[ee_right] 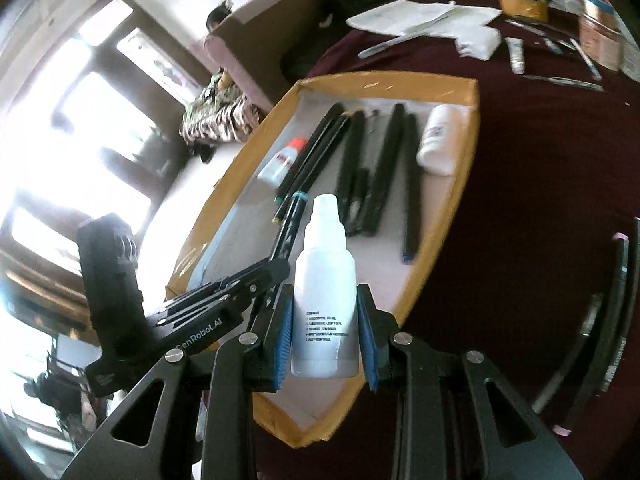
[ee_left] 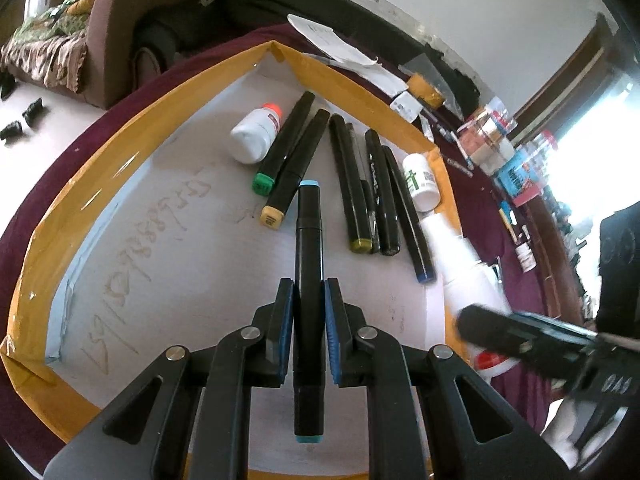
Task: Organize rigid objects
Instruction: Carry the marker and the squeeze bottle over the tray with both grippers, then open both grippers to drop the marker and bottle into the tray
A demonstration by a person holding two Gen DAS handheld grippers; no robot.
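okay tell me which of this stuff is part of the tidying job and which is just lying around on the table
Job: blue-capped marker in left gripper; white dropper bottle in right gripper; cardboard tray; markers in tray.

Lying about: tape roll; papers; pens.

"GenRobot.AI" (partly cut) marks the left gripper (ee_right: 276, 276).

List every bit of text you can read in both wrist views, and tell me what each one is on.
"GenRobot.AI" (first letter partly hidden): on the left gripper, side of its body.
Handwritten digits, roughly "159/10788755", faint and uncertain: on the tray floor.
Printed lines on the white bottle in the right gripper: too small to read.
Labels on the red-capped bottle and white jar: blurred.
Cap codes on the green-capped marker and yellow-capped marker: unreadable.
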